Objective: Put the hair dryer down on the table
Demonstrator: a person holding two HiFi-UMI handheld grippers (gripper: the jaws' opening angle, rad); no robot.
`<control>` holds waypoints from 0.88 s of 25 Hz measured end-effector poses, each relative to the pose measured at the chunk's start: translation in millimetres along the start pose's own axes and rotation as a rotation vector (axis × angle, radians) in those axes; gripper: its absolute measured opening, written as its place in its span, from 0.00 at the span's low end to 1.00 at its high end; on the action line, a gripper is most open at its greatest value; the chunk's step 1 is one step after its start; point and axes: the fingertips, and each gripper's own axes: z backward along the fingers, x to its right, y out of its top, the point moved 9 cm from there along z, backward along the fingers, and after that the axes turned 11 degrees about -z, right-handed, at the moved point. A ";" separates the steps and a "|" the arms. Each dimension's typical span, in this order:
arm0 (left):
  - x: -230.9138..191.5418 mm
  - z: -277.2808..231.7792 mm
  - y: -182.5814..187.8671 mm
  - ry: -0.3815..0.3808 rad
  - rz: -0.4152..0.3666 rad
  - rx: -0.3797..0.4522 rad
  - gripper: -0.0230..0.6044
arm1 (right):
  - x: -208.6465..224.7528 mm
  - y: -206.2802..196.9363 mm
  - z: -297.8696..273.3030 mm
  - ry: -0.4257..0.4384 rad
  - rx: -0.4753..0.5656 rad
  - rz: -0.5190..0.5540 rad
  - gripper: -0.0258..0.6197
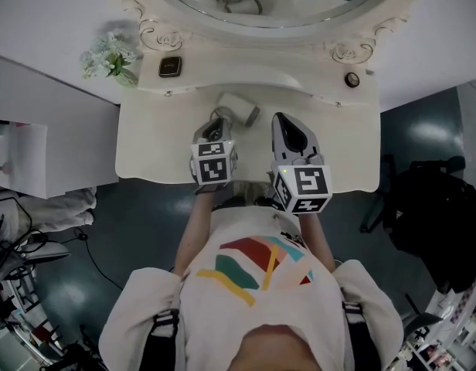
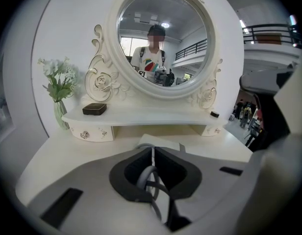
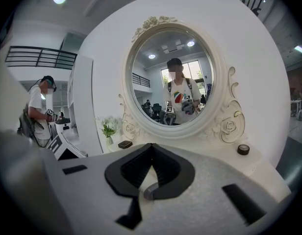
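The white hair dryer (image 1: 236,107) with a grey nozzle lies on the white vanity table (image 1: 153,149), just under the shelf. My left gripper (image 1: 215,124) hovers right in front of it with its jaws shut. In the left gripper view the tips (image 2: 152,149) meet, and the dryer's white body (image 2: 165,142) shows just beyond them. A thin grey loop sits in the hollow behind the tips. My right gripper (image 1: 283,119) is held beside it over the table, jaws shut (image 3: 151,145) with nothing gripped, and points at the mirror.
An oval mirror (image 1: 269,6) rises behind a raised shelf carrying a small black box (image 1: 170,66), a flower vase (image 1: 108,56) and a small round black item (image 1: 351,79). A dark chair (image 1: 431,207) stands at the right, and cables lie on the floor at the left.
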 end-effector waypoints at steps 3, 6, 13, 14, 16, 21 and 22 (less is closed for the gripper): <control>1.9 1.2 0.0 -0.009 -0.007 0.003 0.06 | 0.1 0.9 1.9 0.002 0.002 -0.002 0.04; 3.0 2.3 0.3 -0.017 0.000 -0.013 0.13 | 0.6 1.2 3.0 0.006 0.004 -0.002 0.04; 0.7 7.0 5.2 -0.020 -0.014 -0.008 0.21 | -2.2 1.4 4.4 0.022 0.007 0.001 0.04; 0.6 8.4 6.8 -0.019 -0.015 -0.001 0.21 | -2.5 1.4 4.6 0.024 0.009 0.002 0.04; 0.2 12.5 12.3 -0.014 -0.013 0.023 0.21 | -3.1 1.6 5.0 0.027 0.011 0.003 0.04; -2.7 27.9 40.7 -0.008 -0.007 0.116 0.21 | -4.1 2.9 7.0 0.031 0.018 0.003 0.04; -3.4 31.5 46.8 -0.008 -0.005 0.136 0.21 | -4.1 3.3 7.4 0.031 0.021 0.003 0.04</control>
